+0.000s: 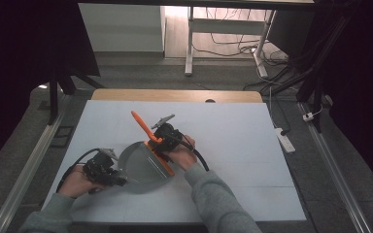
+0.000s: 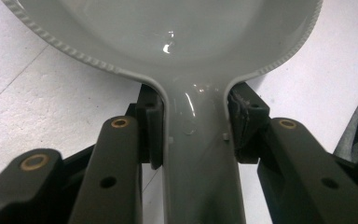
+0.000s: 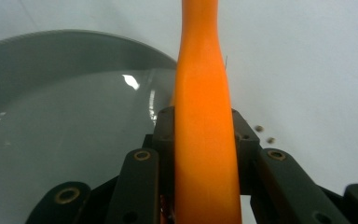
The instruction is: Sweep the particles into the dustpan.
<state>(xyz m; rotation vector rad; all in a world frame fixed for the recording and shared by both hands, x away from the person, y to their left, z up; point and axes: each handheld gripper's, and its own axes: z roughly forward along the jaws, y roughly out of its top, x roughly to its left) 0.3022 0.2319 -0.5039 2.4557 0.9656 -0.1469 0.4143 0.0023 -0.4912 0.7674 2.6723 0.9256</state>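
On the desk (image 1: 233, 145), the left tool (image 2: 193, 123) clamps the grey dustpan (image 1: 143, 167) by its stiff, slick handle; the right tool (image 3: 204, 128) grips the light orange brush (image 1: 150, 141) mid-handle over the pan.

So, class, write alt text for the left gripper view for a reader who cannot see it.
The left claw is shut on the neck of a glossy grey dustpan handle, one black pad pressing each side. Beyond the pads the handle widens into the dustpan, whose rim is ribbed. It lies on a white table surface.
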